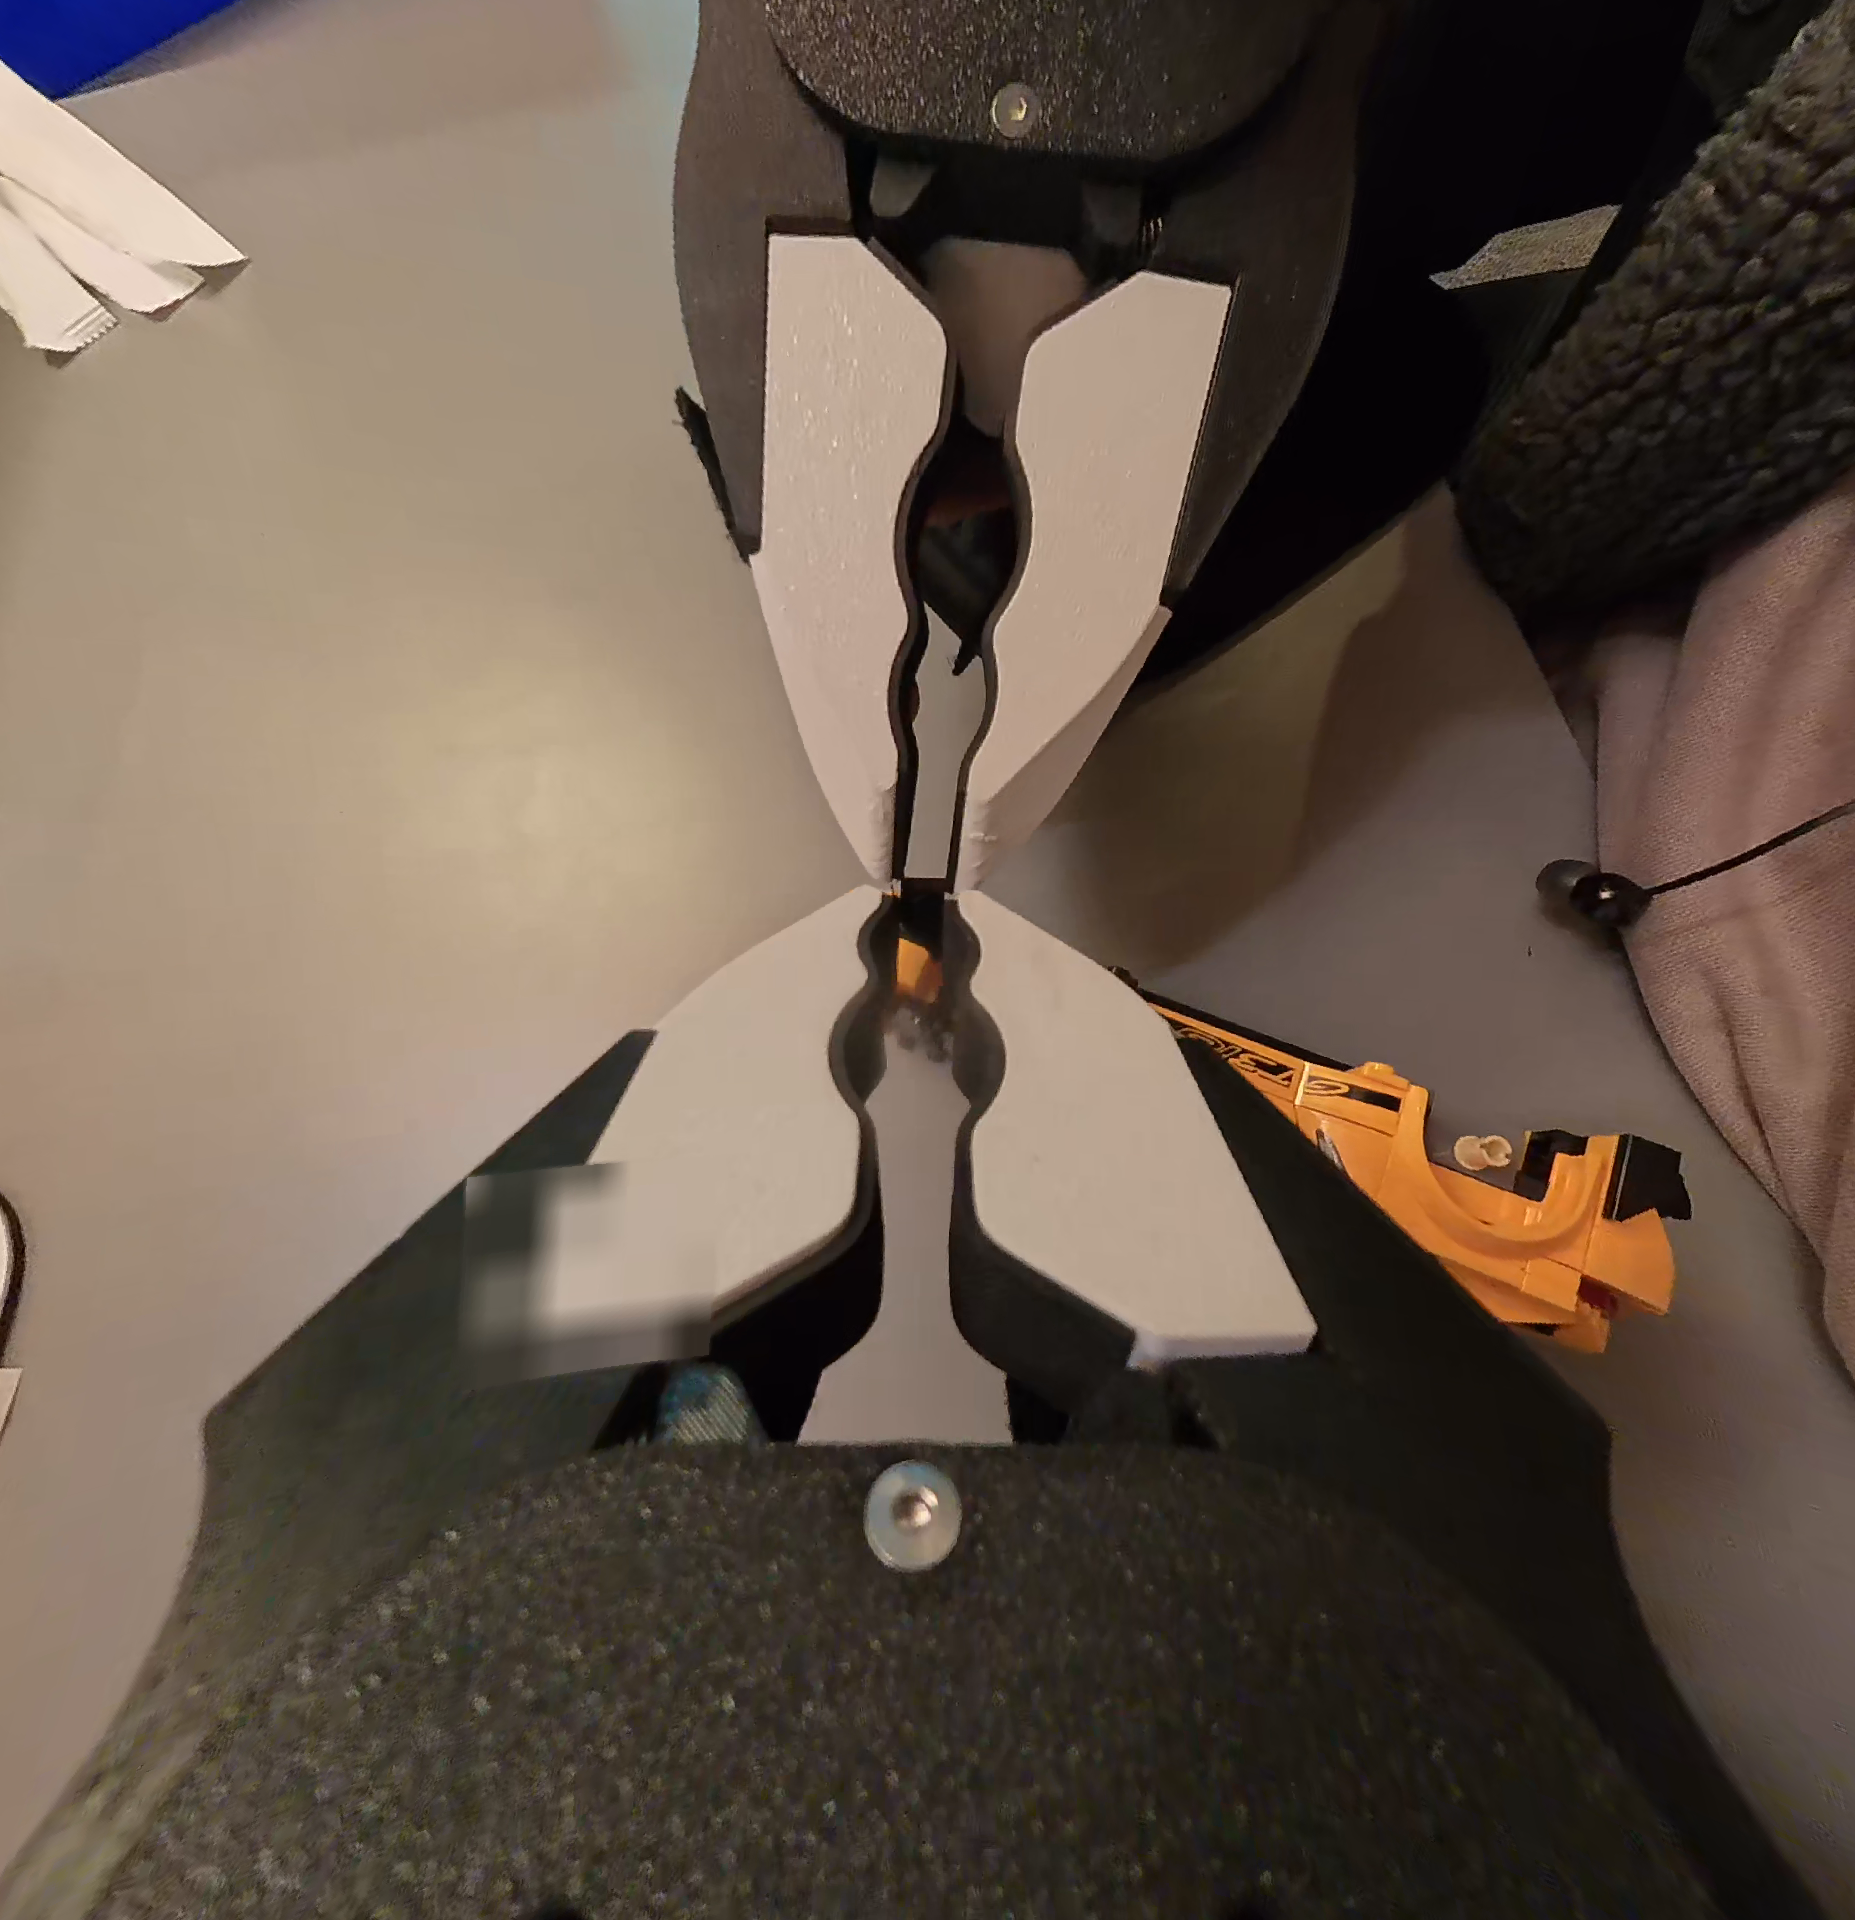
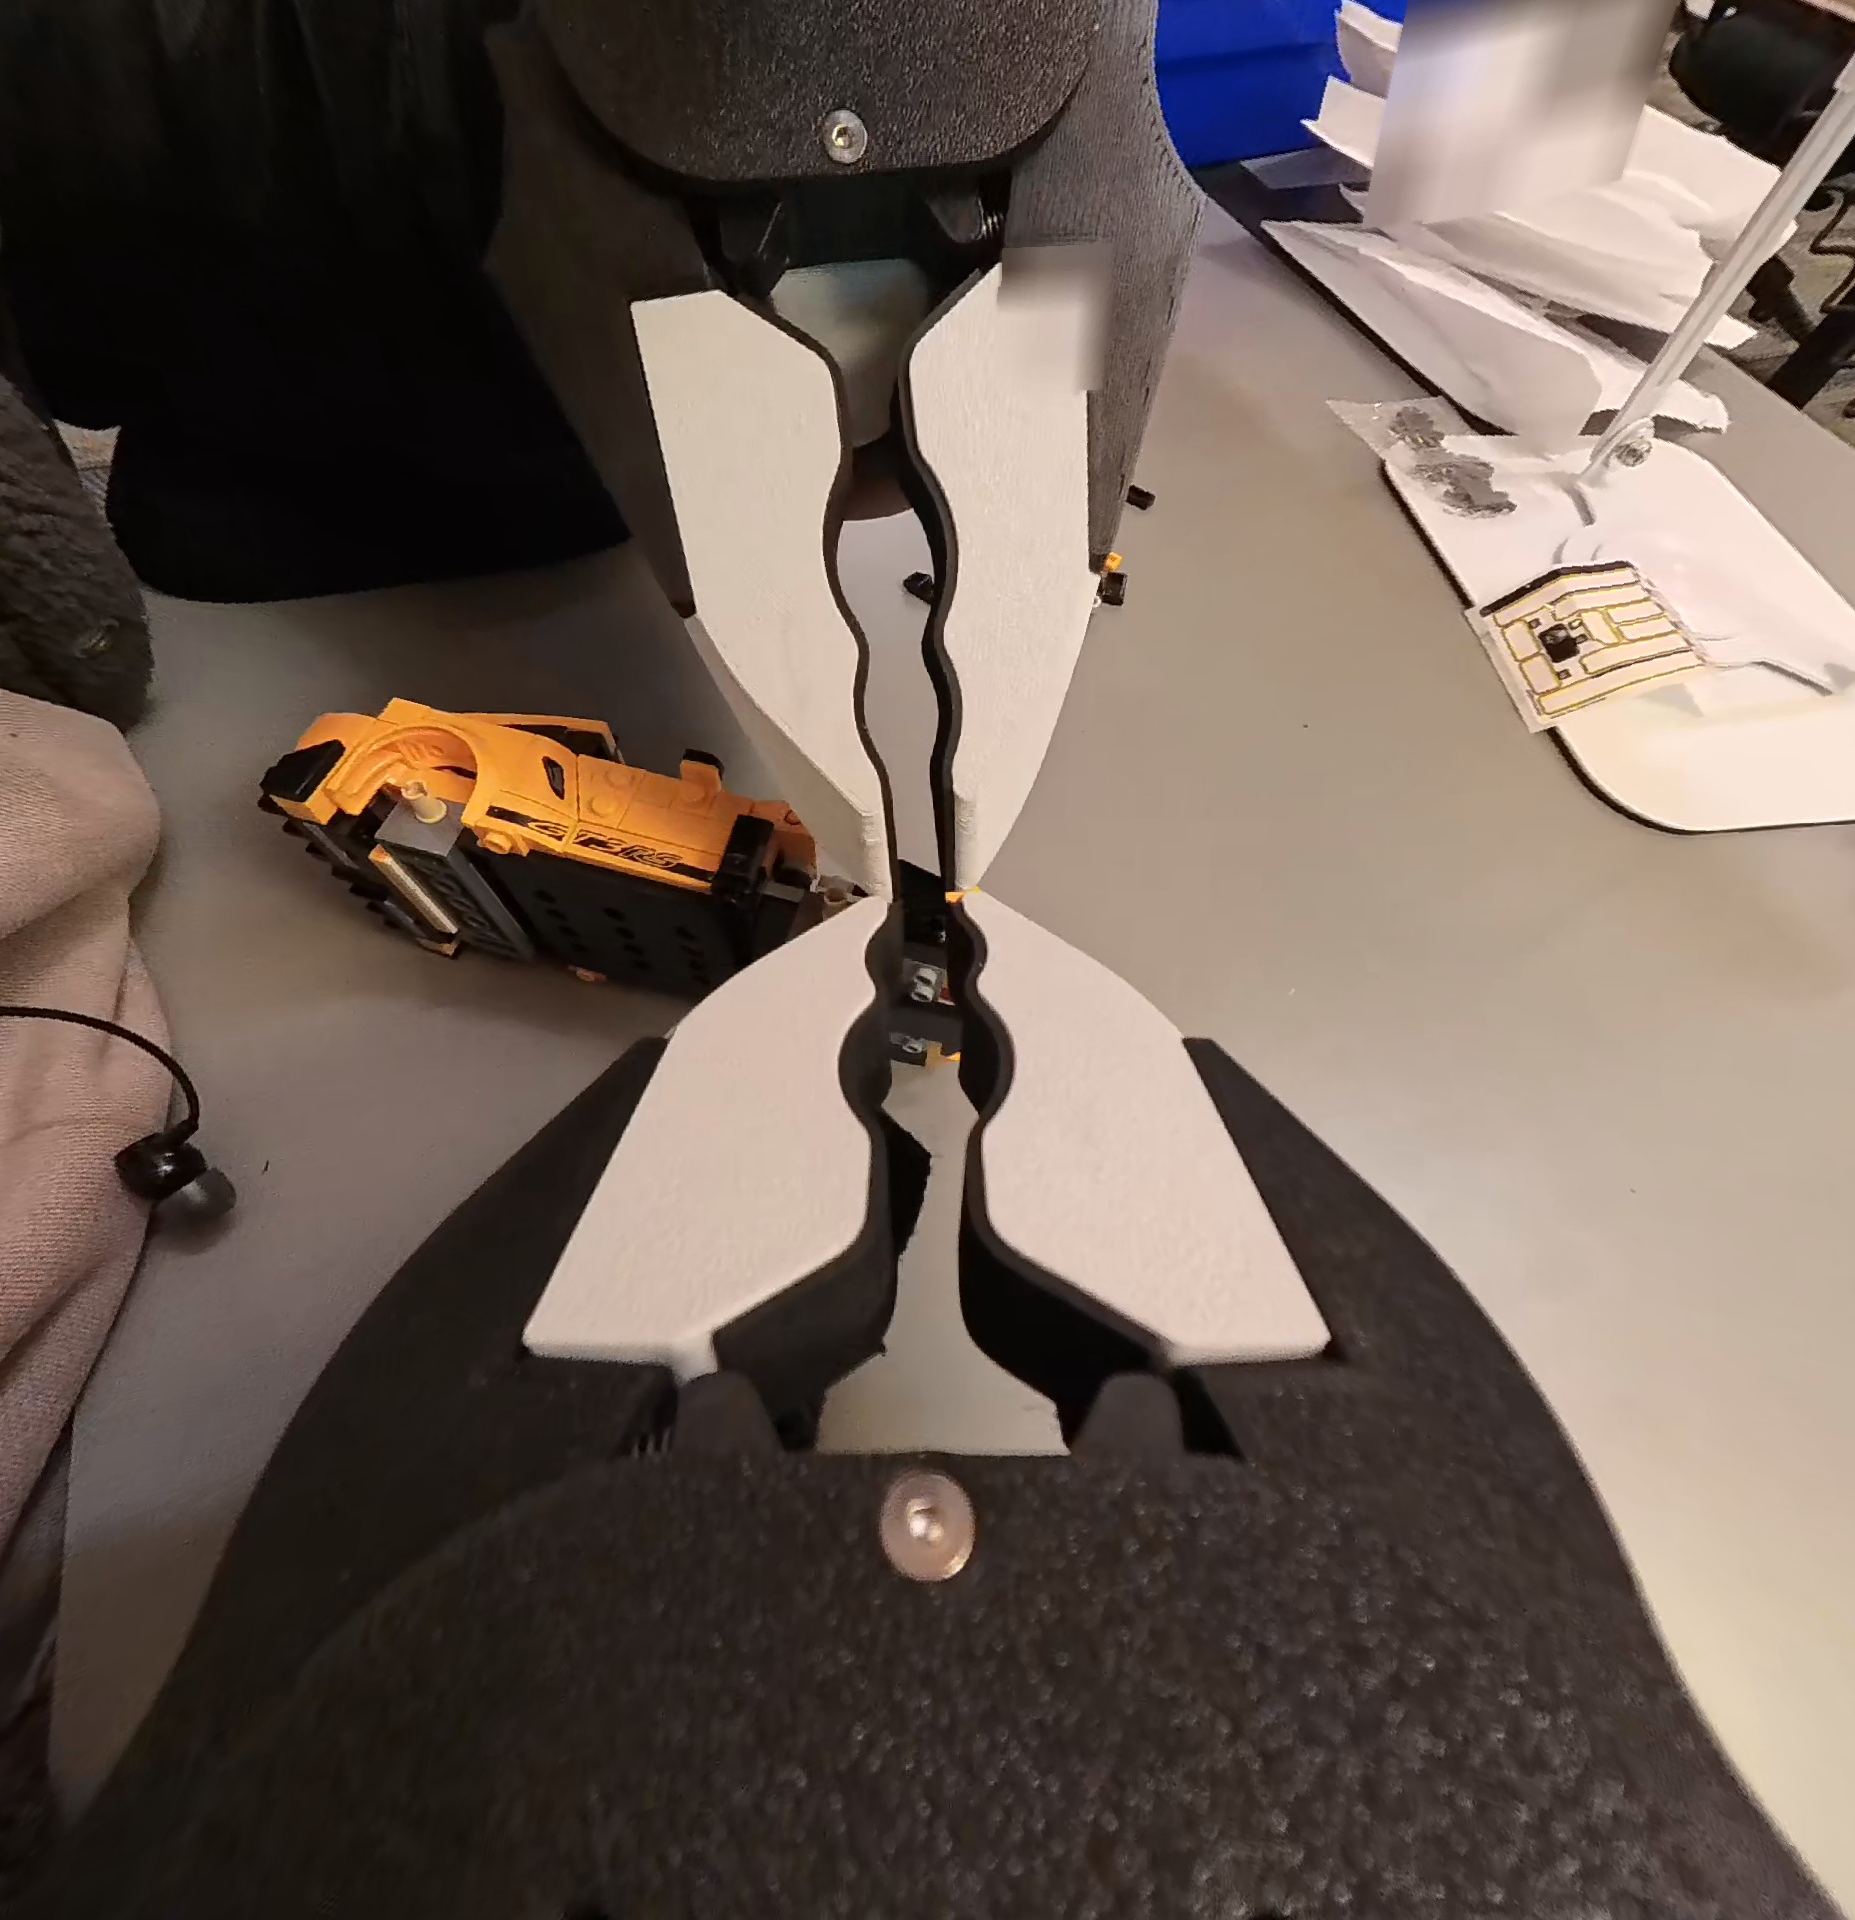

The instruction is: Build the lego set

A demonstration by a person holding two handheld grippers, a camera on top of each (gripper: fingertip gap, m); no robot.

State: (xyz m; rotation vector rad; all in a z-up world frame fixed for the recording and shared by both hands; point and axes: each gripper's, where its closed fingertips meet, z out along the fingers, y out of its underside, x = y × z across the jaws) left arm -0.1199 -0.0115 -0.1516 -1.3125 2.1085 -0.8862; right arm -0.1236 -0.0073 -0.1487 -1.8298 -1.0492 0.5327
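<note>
While my two grippers meet tip to tip above the grey table (image 1: pixel 331 623), each camera shows its own fingers at the bottom of the frame and the opposing tool at the top. My left gripper (image 1: pixel 921 899) has its jaws drawn nearly together on a small black and orange lego piece (image 1: pixel 918 961), which sits in the narrow gap just behind the fingertips. My right gripper (image 2: pixel 923 914) is likewise closed down on a small lego piece (image 2: pixel 921 987) of black, grey and orange parts, held between its white fingers (image 2: pixel 757 1143). Whether these are two pieces or one shared assembly cannot be told, since the tips hide the join. The partly built orange car (image 2: pixel 549 831) lies on its side on the table, apart from both grippers: to the left of my right gripper in the right wrist view, and to the right of my left gripper in the left wrist view (image 1: pixel 1422 1174). Its black underside faces the right camera, and one orange wheel arch stands empty. A black earbud on a cord (image 2: pixel 170 1174) rests at the table edge beside pinkish cloth (image 2: pixel 40 935). White paper bags (image 2: pixel 1525 260) and a white base plate (image 2: pixel 1681 644) lie at far right, with torn white wrappers (image 1: pixel 81 249) in the left view's upper corner.
</note>
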